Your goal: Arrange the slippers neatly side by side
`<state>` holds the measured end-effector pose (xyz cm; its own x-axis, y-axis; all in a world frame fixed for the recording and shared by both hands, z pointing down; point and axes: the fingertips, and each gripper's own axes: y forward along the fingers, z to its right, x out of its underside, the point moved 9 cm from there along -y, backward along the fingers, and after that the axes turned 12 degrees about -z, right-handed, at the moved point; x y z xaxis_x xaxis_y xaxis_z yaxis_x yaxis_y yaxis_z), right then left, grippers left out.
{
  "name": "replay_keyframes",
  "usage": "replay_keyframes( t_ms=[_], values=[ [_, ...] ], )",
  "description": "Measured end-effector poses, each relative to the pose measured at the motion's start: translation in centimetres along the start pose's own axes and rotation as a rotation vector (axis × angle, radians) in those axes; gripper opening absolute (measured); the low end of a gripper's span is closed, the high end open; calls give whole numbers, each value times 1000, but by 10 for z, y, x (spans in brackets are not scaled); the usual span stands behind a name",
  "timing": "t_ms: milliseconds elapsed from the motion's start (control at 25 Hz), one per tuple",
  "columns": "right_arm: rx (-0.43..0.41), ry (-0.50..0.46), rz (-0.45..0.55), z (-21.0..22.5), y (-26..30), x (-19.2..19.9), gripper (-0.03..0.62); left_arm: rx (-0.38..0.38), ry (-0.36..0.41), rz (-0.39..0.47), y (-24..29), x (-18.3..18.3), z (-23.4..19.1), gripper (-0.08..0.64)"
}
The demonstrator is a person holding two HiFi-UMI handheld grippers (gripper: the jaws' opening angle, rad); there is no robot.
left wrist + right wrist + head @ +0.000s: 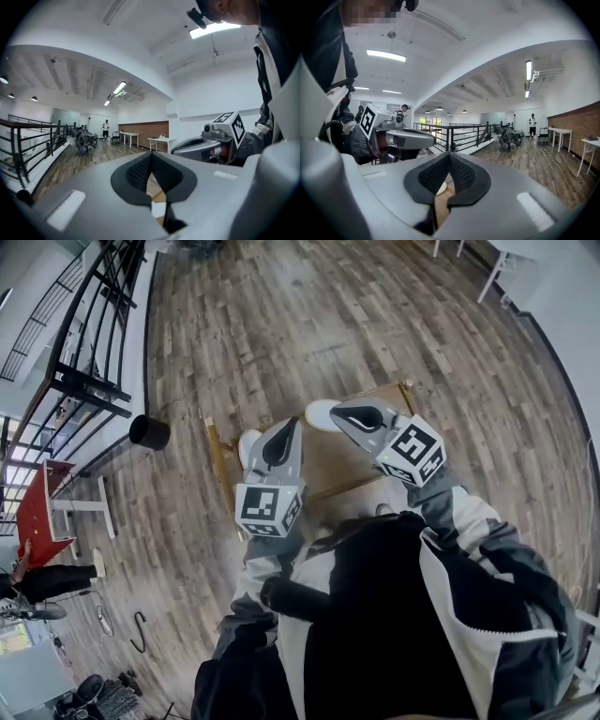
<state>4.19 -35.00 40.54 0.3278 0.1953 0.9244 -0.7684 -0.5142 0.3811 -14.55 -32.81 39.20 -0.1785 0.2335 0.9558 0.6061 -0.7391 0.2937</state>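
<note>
One white slipper (pixel 317 414) is seen in the head view on a brown sheet (pixel 349 474) laid on the wooden floor (pixel 328 315). A second white slipper (pixel 247 446) lies lower and to the left of it, near the sheet's left edge. Both are partly covered by the grippers held above them, and the stretch between them is hidden, so how they are lined up cannot be told

The left gripper (pixel 281 442) is held level above the sheet. In its own view the jaws are brought together, with nothing caught between the pads. The right gripper (pixel 366 416) is held just beside it, and its pads are likewise closed on nothing. Each gripper is caught at the edge of the other's view. Through the slit below each pair of closed pads, a strip of the brown sheet and a bit of white are seen

A black round bin (pixel 148 432) stands on the floor to the left of the sheet, near a black railing (pixel 89 343). A red table (pixel 36 512) is seen at the left edge
</note>
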Motion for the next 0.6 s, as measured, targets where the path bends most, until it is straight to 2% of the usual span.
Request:
replay_keyframes(
  t_ms=[120, 240, 440, 520, 600],
  values=[
    [-4, -37, 4, -2, -1, -1, 6, 8, 2, 8, -2, -3, 5, 14],
    [-7, -28, -15, 1, 0, 5, 6, 3, -14, 2, -2, -2, 6, 14],
    [15, -2, -121, 17, 21, 31, 11, 10, -53, -9, -6, 3, 2, 14],
    [19, 19, -188, 26, 35, 50, 71, 11, -61, -19, -8, 6, 2, 14],
    [23, 29, -263, 32, 52, 72, 101, 13, -77, -30, -11, 11, 0, 14]
  ],
)
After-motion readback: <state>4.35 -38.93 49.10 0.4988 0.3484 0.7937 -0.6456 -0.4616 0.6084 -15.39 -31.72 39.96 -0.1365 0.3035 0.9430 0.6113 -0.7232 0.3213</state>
